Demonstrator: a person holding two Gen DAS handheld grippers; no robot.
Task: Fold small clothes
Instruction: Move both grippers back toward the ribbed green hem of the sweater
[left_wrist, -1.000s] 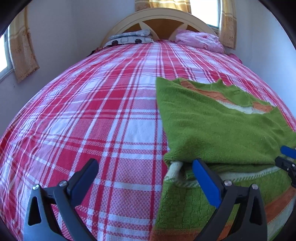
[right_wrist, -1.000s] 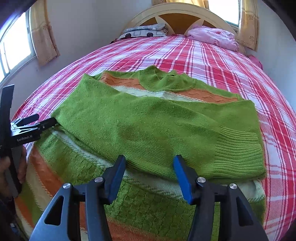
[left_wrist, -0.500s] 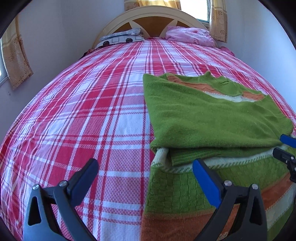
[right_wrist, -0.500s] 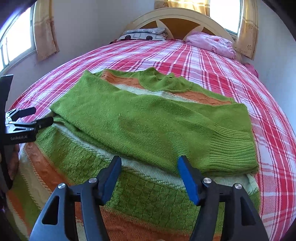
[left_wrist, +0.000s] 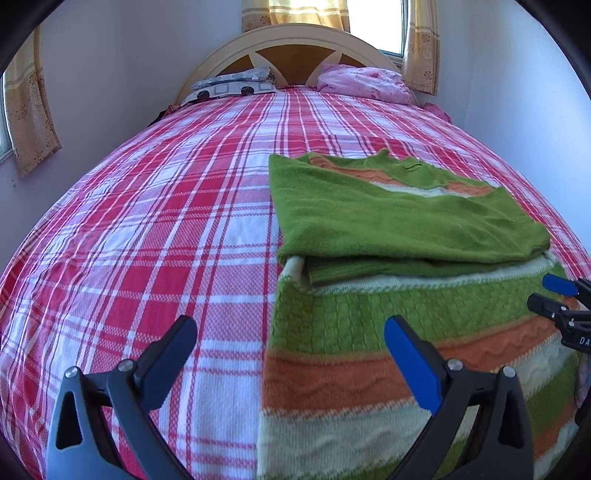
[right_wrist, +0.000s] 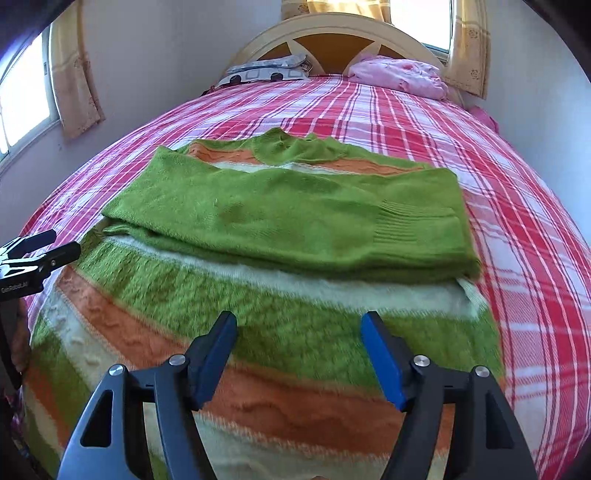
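- Across the plaid bed, the green striped sweater lies flat, collar toward the headboard at 12 o'clock, hem toward the cameras at 6 o'clock.
- Both sleeves look folded across the chest, one ribbed cuff showing at 3 o'clock in the right wrist view.
- Left gripper hangs with its fingers spread wide, holding nothing, straddling the sweater's left edge: 1 finger over bare plaid, 1 over the knit.
- Right gripper also gapes wide and empty, hovering above the striped lower body, not touching it as far as I can tell.
- Each tool shows in the other's view: the right one at 3 o'clock from the left camera, the left one at 9 o'clock from the right camera.
- Judgement: sleeves done, so the step in hand is lining up for the bottom-to-top fold.
- Next move calls for both grippers to drop to the hem corners near 6 o'clock, pinch both layers, then lift and carry the hem toward 12 o'clock over the sleeves.
- Risk: thick, fuzzy knit could slip from a shallow pinch, and dragging may pull the sleeves askew.
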